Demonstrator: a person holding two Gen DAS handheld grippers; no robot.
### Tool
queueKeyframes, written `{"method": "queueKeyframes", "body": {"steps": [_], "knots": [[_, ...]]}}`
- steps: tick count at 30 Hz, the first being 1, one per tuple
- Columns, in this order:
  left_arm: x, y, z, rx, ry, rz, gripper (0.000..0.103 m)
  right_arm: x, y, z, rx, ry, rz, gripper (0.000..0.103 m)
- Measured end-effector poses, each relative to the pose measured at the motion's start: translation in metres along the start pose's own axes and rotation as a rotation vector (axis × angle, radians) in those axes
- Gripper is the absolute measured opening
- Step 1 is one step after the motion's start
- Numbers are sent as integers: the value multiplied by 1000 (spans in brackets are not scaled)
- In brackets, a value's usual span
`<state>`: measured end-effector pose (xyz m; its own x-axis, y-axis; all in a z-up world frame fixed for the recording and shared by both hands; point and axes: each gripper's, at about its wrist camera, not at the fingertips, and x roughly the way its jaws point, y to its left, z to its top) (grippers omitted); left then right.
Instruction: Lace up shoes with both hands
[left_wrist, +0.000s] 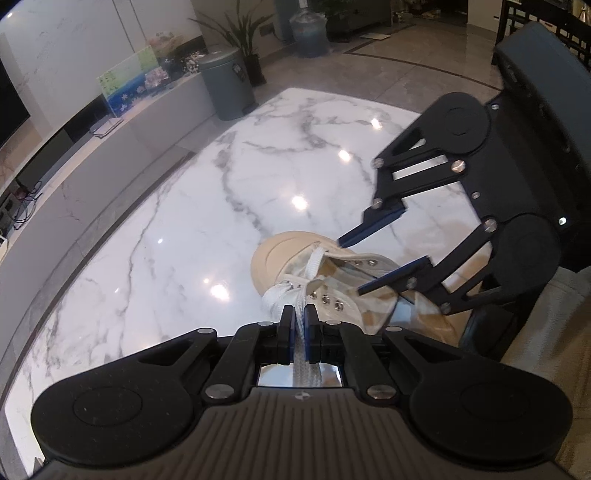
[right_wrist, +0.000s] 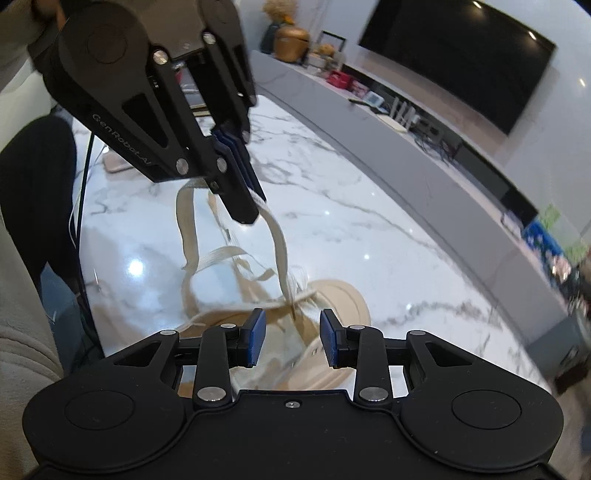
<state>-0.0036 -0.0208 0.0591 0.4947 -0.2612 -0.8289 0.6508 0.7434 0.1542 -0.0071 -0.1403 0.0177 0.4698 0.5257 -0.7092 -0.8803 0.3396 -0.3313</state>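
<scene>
My left gripper (left_wrist: 300, 314) has its fingers clamped on the white lace (left_wrist: 308, 271), which runs down to the beige shoe (left_wrist: 332, 280) lying on the marble worktop (left_wrist: 184, 221), low and right of centre in the left view. My right gripper (right_wrist: 291, 334) hovers over the shoe, fingers apart, holding nothing.

You face white marble surface (left_wrist: 207, 206), grey-veined, ceiling lights glinting off it. Grey low cabinet (right_wrist: 424, 158) runs along white wall, dark TV (right_wrist: 458, 55) above. To your left view: grey bin (left_wrist: 227, 86), plant (left_wrist: 242, 35), water jug (left_wrist: 308, 31), glossy grey floor tiles (left_wrist: 417, 62). Dark chair (left_wrist: 543, 26) at far right.
</scene>
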Motion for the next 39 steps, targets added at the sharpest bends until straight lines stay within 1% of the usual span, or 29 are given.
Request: {"method": "queueKeyframes", "body": {"steps": [3, 4, 6, 7, 9, 10, 11, 15, 20, 27, 29, 31, 33, 36, 37, 38, 39], "knots": [[-4, 0, -2, -2, -10, -8, 4, 6, 2, 4, -35, 2, 5, 28], [-5, 0, -2, -4, -14, -11, 4, 8, 1, 5, -39, 4, 3, 26], [-8, 0, -3, -6, -24, -19, 4, 13, 0, 6, -32, 6, -1, 24], [-9, 0, -4, -8, -28, -21, 4, 16, -1, 6, -28, 10, -1, 20], [-10, 2, -5, -13, -31, -27, 4, 23, -4, 7, -15, 23, 0, 17], [-10, 2, -6, -16, -30, -28, 4, 25, -5, 6, -11, 27, 1, 11], [-9, 3, -7, -19, -28, -27, 4, 27, -5, 7, -8, 29, 6, 2], [-3, 7, -11, -32, -17, -28, 4, 28, -3, 8, 2, 24, 26, 1], [6, 8, -13, -44, -12, -23, 5, 25, 0, 8, -18, 27, 5, 1], [6, 11, -10, -90, -82, 22, 5, 19, 6, 7, -42, 34, -33, 1], [3, 11, -9, -95, -105, 49, 5, 16, 8, 7, -48, 34, -44, 1], [-1, 10, -7, -74, -123, 79, 5, 13, 9, 7, -49, 33, -50, 1], [-3, 8, -6, -50, -116, 88, 5, 11, 9, 7, -52, 33, -55, 1], [-10, -3, -6, 52, -113, 80, 6, 11, 10, 6, -59, 42, -73, 1], [-11, -7, -6, 87, -113, 77, 8, 10, 10, 7, -60, 42, -77, 1], [-13, -12, -7, 123, -116, 74, 14, 9, 10, 7, -60, 41, -82, 1], [-14, -16, -7, 157, -115, 71, 15, 9, 11, 7, -62, 40, -84, 1]]}}
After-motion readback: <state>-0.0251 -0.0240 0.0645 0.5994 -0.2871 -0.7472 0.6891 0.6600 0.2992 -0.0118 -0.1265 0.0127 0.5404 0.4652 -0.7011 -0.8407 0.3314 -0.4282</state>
